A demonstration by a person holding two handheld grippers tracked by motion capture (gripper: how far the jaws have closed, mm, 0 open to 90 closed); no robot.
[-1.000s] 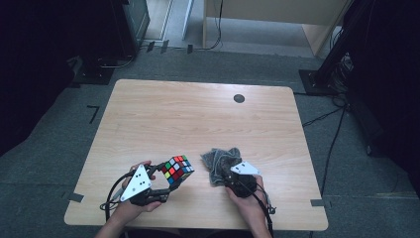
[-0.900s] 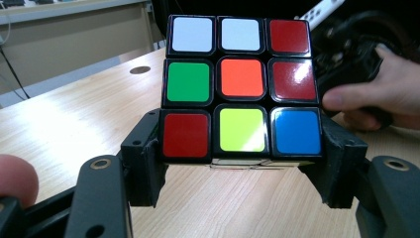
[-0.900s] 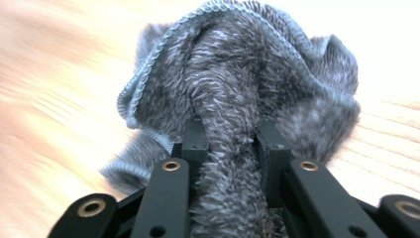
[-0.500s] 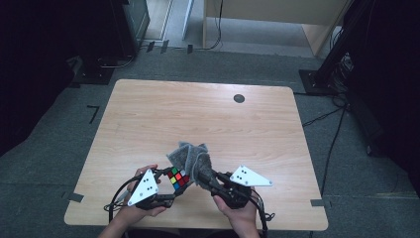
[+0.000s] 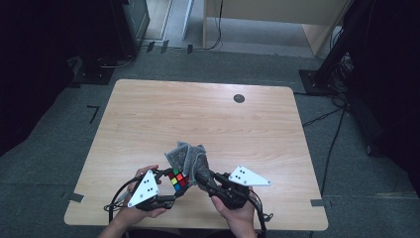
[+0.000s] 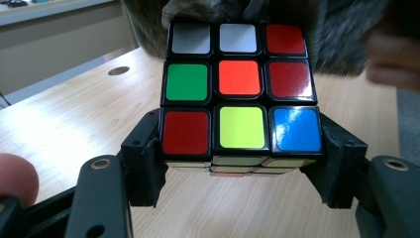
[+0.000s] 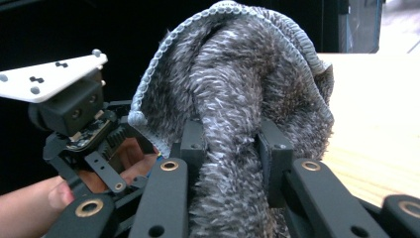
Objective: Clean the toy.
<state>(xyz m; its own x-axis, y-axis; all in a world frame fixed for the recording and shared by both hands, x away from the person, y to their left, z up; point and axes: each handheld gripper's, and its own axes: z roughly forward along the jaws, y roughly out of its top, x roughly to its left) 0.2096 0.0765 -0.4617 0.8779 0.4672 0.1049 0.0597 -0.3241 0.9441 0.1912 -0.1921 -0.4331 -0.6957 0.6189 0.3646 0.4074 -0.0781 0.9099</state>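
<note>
A scrambled Rubik's cube (image 5: 177,179) sits between the jaws of my left gripper (image 5: 173,187) near the table's front edge. In the left gripper view the black fingers (image 6: 143,153) press the cube (image 6: 240,91) at its bottom layer on both sides, just above the wood. My right gripper (image 5: 200,176) is shut on a bunched grey fluffy cloth (image 5: 188,156) and holds it up against the cube's right side. In the right gripper view the cloth (image 7: 247,99) bulges up from between the pads (image 7: 270,148). The left gripper (image 7: 74,114) shows there at left.
The light wooden table (image 5: 198,114) has a small black round hole (image 5: 239,98) at the back right. Grey carpet surrounds it, with dark stands and cables (image 5: 322,79) on the floor at the right. A hand (image 7: 49,198) holds the left gripper.
A second ago the cloth lay on the table right of the cube. The right gripper has lifted it up and left against the cube. The left gripper and cube have hardly moved.
</note>
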